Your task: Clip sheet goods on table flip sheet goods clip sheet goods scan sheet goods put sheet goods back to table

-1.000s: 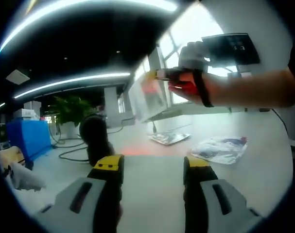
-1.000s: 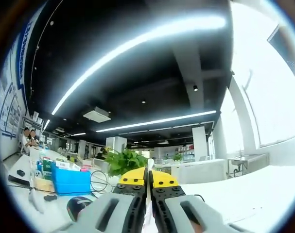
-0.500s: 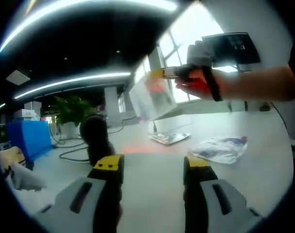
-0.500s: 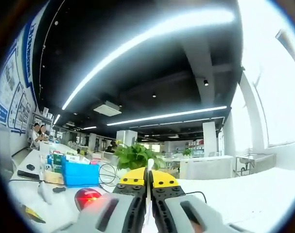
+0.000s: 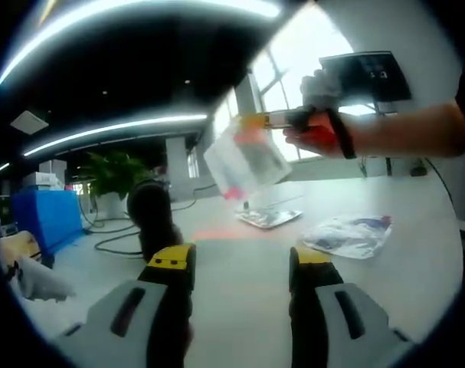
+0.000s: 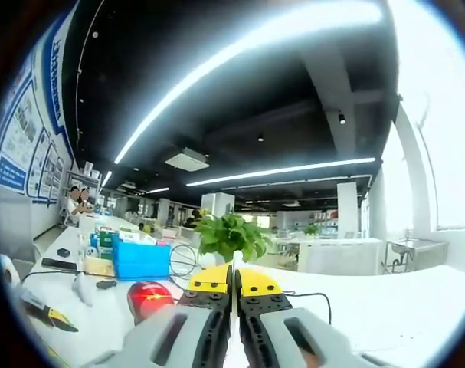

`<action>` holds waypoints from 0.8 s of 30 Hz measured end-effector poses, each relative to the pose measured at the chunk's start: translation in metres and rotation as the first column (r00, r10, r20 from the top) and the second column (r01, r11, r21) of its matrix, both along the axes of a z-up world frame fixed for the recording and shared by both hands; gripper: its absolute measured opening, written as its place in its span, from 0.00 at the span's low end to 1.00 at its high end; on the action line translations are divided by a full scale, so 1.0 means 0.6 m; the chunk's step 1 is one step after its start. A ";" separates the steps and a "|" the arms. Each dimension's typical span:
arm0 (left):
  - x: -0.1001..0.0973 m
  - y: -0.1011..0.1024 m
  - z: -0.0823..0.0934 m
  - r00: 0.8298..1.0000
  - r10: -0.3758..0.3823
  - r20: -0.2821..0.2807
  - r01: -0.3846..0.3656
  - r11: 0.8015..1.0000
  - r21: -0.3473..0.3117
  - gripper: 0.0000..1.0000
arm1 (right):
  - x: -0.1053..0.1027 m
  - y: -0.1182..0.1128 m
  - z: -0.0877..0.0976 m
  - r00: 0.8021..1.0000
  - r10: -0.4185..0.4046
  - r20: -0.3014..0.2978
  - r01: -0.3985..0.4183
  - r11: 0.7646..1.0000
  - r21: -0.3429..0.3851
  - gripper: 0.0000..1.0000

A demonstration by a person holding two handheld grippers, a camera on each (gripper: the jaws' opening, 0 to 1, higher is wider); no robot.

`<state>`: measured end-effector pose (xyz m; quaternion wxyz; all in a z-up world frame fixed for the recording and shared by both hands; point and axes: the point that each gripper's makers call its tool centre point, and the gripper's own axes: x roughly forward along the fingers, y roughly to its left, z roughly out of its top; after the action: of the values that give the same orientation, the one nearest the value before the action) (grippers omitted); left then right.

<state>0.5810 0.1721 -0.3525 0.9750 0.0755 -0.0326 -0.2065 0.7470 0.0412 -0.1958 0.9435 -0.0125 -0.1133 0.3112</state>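
Sheet goods first: a clear plastic packet with red print (image 5: 247,157) hangs tilted in the upper middle of the left gripper view, pinched at its top edge by the right gripper (image 5: 274,119), whose yellow-tipped jaws are clenched on it above the white bench (image 5: 247,284). In the right gripper view those same jaws meet at lower centre (image 6: 234,282) with a thin white edge of the packet between them. The black dome-shaped scanner (image 5: 149,215) stands on the bench at left centre; its red light glows (image 6: 150,297), and a faint red wash lies on the bench below the packet. I judge this to be the scanning step. Next the packet likely needs its printed face held to that light, then lowering to the bench. The left gripper (image 5: 243,264) is released, jaws parted and empty, at the bottom of its view. Two more packets (image 5: 347,234) lie flat on the bench at right.
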 end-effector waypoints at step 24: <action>0.001 -0.002 -0.003 1.000 0.000 -0.004 0.000 1.000 0.013 0.41 | -0.017 -0.024 -0.073 0.981 0.129 -0.146 -0.118 0.990 0.082 0.00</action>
<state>0.5814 0.1711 -0.3543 0.9745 0.0816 -0.0295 -0.2071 0.7371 0.0267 -0.2394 0.9281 0.0527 -0.0537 0.3647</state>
